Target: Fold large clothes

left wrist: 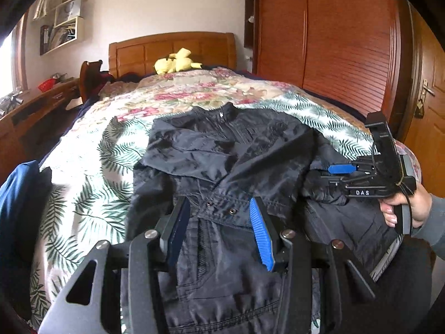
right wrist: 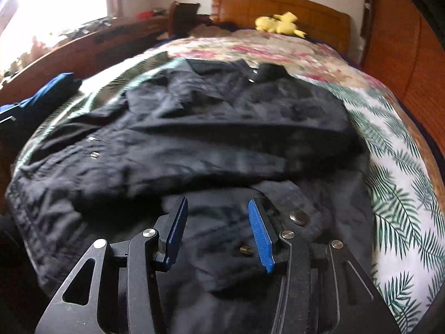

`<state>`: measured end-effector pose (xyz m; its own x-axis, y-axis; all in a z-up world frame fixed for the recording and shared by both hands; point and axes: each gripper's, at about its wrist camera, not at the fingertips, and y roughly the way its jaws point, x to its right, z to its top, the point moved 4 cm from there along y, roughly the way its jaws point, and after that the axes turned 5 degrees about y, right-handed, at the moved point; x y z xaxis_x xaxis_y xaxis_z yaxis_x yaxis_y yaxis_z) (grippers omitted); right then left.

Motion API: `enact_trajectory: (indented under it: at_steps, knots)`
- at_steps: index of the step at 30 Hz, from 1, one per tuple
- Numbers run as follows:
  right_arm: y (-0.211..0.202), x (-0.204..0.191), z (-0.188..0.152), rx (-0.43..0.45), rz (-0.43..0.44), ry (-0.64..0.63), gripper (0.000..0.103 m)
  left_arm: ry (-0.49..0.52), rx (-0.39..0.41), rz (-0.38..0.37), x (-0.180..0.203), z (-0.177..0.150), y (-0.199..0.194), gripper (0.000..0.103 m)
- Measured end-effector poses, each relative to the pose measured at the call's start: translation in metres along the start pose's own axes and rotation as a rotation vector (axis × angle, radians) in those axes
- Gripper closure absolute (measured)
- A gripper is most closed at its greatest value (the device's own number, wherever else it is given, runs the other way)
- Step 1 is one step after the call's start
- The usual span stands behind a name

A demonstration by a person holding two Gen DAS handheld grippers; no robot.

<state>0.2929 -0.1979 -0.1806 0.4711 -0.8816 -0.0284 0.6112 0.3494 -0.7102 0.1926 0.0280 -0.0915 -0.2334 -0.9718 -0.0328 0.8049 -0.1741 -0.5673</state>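
A large black jacket (left wrist: pixel 222 150) lies spread on the bed, collar toward the headboard, sleeves folded across its front. It fills the right wrist view (right wrist: pixel 211 128) too. My left gripper (left wrist: pixel 218 208) is open and empty, hovering over the jacket's lower front by the snap buttons. My right gripper (right wrist: pixel 217 208) is open and empty above the jacket's lower right part, near a large snap. In the left wrist view the right gripper (left wrist: pixel 338 169) shows side-on at the jacket's right edge, held in a hand.
The bed has a leaf-print and floral cover (left wrist: pixel 91 150). A yellow plush toy (left wrist: pixel 175 62) sits by the wooden headboard. A blue garment (left wrist: pixel 19 192) lies at the bed's left edge. A desk (left wrist: pixel 33 105) stands left, a wooden wardrobe (left wrist: pixel 333 41) right.
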Motion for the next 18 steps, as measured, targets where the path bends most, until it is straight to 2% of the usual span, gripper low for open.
enact_trajectory:
  at_steps: [5,7,14,18]
  knots:
    - [0.013,0.024,-0.011,-0.027,-0.037,0.036,0.057,0.011,-0.029,-0.017,0.013,-0.003,0.012,0.059]
    - [0.018,0.030,-0.017,-0.023,-0.018,0.064,0.057,0.016,-0.045,-0.022,0.019,-0.005,0.018,0.059]
    - [0.024,0.023,-0.023,0.004,-0.039,0.038,0.053,0.044,-0.119,-0.054,0.044,-0.014,0.044,0.059]
    - [0.023,0.027,-0.023,0.012,-0.020,0.055,0.053,0.049,-0.161,-0.087,0.060,-0.020,0.058,0.059]
